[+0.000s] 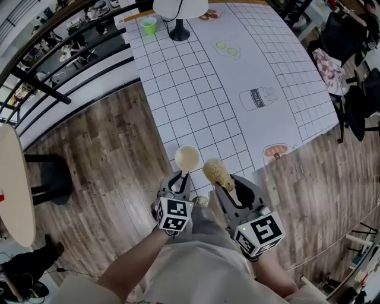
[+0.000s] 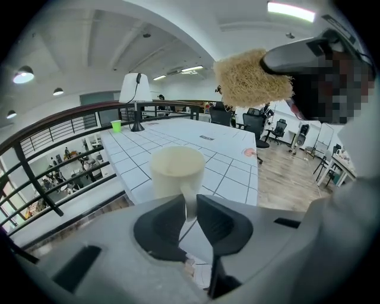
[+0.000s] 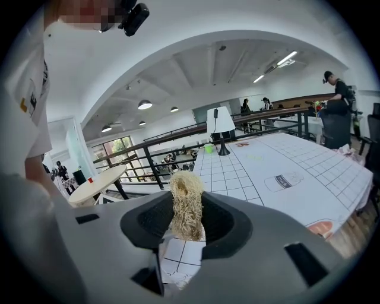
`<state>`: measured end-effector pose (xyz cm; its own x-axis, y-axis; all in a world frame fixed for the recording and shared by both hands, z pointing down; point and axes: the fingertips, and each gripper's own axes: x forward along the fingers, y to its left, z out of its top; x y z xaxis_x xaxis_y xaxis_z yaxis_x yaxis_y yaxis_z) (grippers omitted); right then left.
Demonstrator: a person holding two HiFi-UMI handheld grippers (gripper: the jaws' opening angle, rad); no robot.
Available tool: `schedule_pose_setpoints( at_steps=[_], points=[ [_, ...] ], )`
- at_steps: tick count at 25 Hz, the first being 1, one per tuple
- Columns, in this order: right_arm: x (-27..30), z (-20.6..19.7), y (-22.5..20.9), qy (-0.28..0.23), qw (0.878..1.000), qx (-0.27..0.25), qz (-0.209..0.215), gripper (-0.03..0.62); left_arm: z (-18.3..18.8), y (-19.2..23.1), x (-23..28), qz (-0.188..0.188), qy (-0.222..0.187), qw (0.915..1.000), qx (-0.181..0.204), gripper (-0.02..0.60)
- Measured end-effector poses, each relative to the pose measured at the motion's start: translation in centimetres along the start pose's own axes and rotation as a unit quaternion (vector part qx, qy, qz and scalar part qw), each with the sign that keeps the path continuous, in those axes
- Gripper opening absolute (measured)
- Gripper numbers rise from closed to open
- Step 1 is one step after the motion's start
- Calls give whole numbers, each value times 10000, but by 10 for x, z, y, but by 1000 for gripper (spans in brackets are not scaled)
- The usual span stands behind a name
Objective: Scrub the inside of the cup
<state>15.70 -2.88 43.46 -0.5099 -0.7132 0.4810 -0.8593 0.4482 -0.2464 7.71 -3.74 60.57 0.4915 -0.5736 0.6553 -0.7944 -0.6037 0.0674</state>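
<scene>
A cream cup (image 1: 187, 158) with a handle is at the near edge of the white gridded table (image 1: 196, 89). My left gripper (image 1: 184, 176) is just behind it, and in the left gripper view the jaws (image 2: 191, 205) are shut on the handle of the cup (image 2: 177, 169). Its base is hidden behind the gripper body. My right gripper (image 1: 228, 181) is shut on a tan fibrous scrubber (image 1: 215, 172), held upright just right of the cup and apart from it. The scrubber (image 3: 186, 205) stands between the right jaws (image 3: 186, 228), and its top (image 2: 252, 77) shows high in the left gripper view.
A white lamp (image 1: 179, 12) and a small green cup (image 1: 148, 25) stand at the table's far end. A black railing (image 1: 65, 65) runs along the left side. A round table (image 1: 12, 184) is at the far left, with chairs (image 1: 356, 101) at the right.
</scene>
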Motion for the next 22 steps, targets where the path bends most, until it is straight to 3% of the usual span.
schedule_pose_setpoints(
  at_steps=[3, 8, 15, 19, 22],
  points=[
    [1, 6, 4, 8, 10000, -15, 83, 129, 1, 6, -1, -85, -185, 9996, 216, 65],
    [5, 21, 10, 67, 9996, -184, 226, 129, -1, 8, -3, -588, -356, 9939, 859, 61],
    [25, 10, 34, 1311, 9848, -773, 833, 129, -3, 13, -10, -1444, -419, 9828, 1069, 61],
    [52, 6, 36, 1660, 9746, -1124, 993, 129, -5, 21, -12, -1437, -307, 9820, 1184, 61],
    [75, -9, 38, 2209, 9559, -1516, 1203, 129, -3, 29, -12, -1237, -324, 9854, 1128, 61]
  ],
)
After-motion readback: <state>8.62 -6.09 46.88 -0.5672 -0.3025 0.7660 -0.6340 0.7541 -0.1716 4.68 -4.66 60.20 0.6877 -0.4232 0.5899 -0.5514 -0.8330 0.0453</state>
